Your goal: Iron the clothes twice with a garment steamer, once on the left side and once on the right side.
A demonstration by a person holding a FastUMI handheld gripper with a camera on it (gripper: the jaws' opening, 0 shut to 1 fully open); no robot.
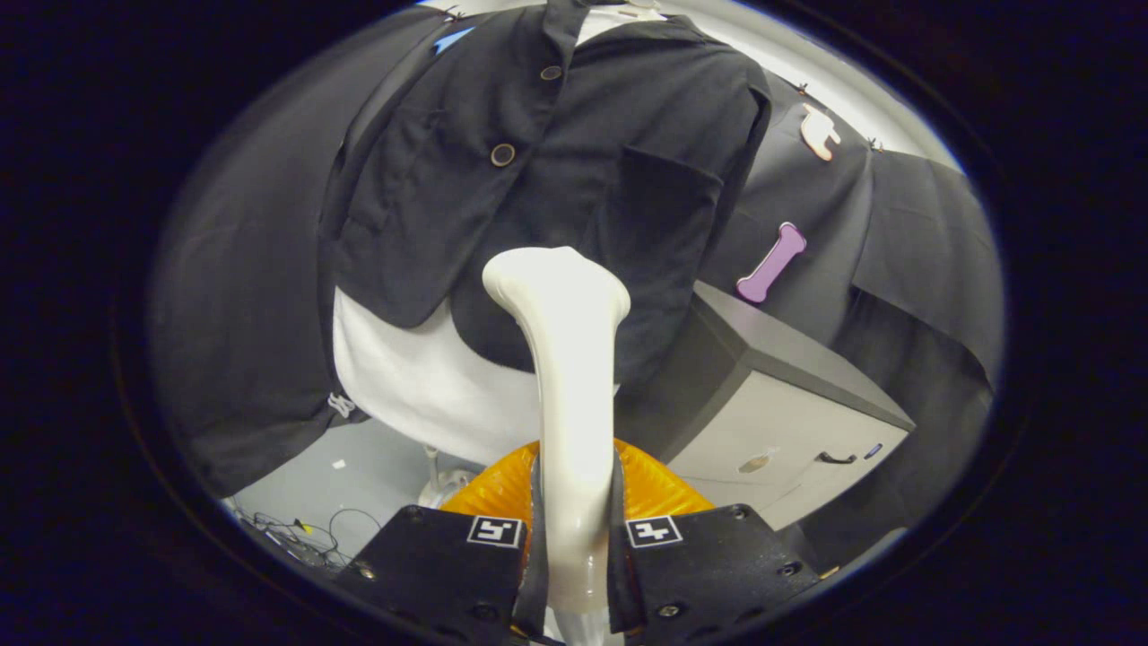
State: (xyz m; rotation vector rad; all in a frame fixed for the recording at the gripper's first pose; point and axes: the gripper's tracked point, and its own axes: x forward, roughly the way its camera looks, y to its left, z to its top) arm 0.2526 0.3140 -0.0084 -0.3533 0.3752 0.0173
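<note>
Gripper point(574, 538) nearest the camera, both fingers clamped on the cream handle of the garment steamer point(565, 359), which rises at 12 o'clock from between them, flared head up against the lower hem of the black jacket point(556, 170). At 10 o'clock from the fingers, a bare white mannequin torso point(421, 377) below the jacket's left flap, cables point(296, 529) on the grey floor at 9 o'clock; dead ahead behind the steamer, an orange ribbed piece point(655, 484) just past the fingertips. At 2 o'clock, a grey-topped cabinet point(789, 404) with a dark handle beside the jacket's right side, well apart from the steamer head.
</note>
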